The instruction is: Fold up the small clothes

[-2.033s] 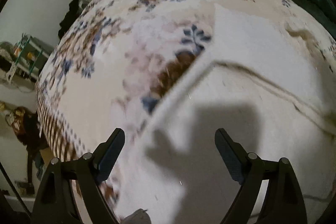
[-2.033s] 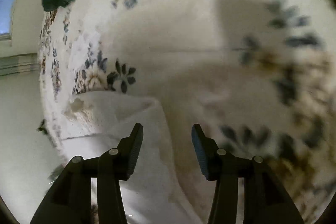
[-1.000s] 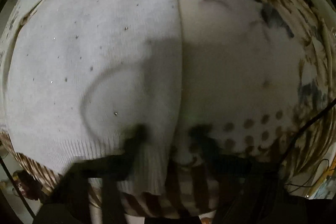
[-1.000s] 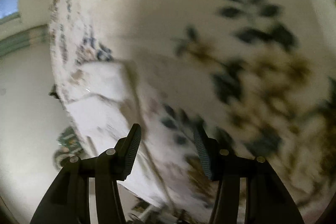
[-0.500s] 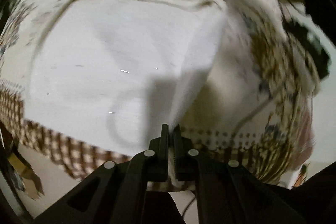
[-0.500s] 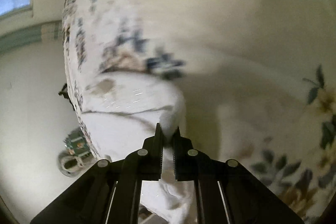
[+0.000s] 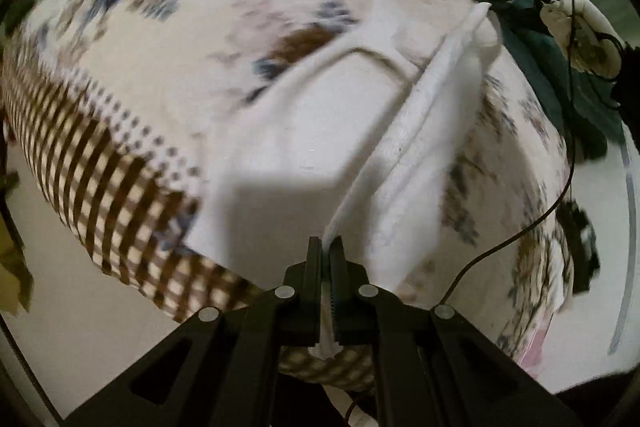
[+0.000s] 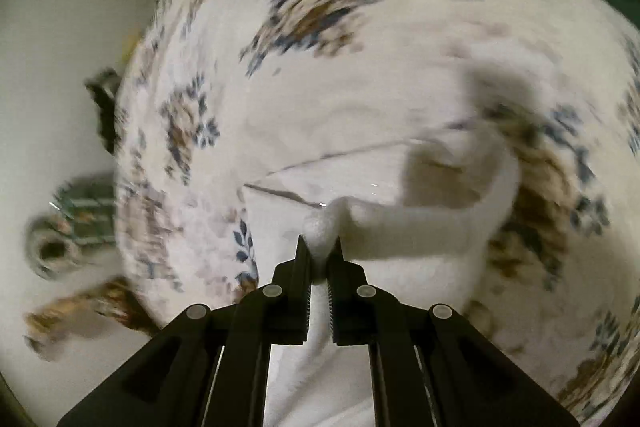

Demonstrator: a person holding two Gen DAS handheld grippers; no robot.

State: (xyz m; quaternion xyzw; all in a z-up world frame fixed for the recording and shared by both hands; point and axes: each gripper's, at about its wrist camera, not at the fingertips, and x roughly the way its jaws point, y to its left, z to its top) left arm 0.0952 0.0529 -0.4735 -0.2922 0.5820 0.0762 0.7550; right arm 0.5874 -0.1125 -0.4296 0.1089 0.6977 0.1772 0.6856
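Note:
A small white knitted garment [image 7: 320, 131] lies on a floral bedspread [image 7: 172, 39]. My left gripper [image 7: 329, 247] is shut on one edge of the garment, which is lifted into a ridge running away to the upper right. In the right wrist view my right gripper [image 8: 319, 247] is shut on another bunched edge of the same white garment [image 8: 420, 231]. The other gripper and the hand holding it [image 7: 576, 27] show at the far end of the lifted edge.
The bedspread's brown checked border [image 7: 100, 187] hangs over the bed's near edge above a pale floor. A dark green garment [image 7: 568, 87] lies at the bed's right side. A black cable [image 7: 560, 203] trails across the right. Clutter [image 8: 68, 227] sits on the floor left.
Both grippers, open a second ago, closed on the white garment's edges. Since then they have lifted the edge, and the views have swung over the bed.

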